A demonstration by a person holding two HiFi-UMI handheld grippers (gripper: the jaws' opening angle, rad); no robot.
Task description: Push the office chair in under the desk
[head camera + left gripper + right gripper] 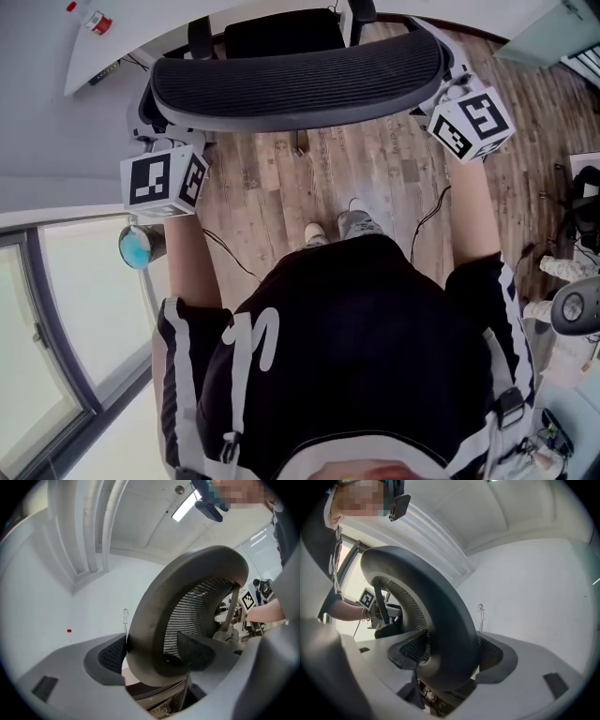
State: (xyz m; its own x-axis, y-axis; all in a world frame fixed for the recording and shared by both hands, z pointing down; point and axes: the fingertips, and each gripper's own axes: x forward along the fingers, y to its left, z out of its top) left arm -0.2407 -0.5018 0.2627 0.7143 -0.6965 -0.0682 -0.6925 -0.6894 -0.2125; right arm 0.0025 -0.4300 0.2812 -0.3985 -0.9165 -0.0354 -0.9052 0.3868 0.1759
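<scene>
The black office chair's mesh backrest [300, 80] lies across the top of the head view, its seat [281, 36] at the edge of the white desk [103, 56]. My left gripper [155, 131] holds the backrest's left end. In the left gripper view the thick rim [154, 634] sits between the pads [110, 656], which press on it. My right gripper [448, 92] is at the backrest's right end. There the rim [445, 639] stands between wide-spread jaws, a pad [492, 656] close beside it on each side.
A bottle with a red cap [94, 21] stands on the desk. Cables [427, 220] run over the wooden floor by the person's feet [356, 223]. A window wall [56, 328] lies left, a blue object [136, 248] beside it, and equipment [574, 309] right.
</scene>
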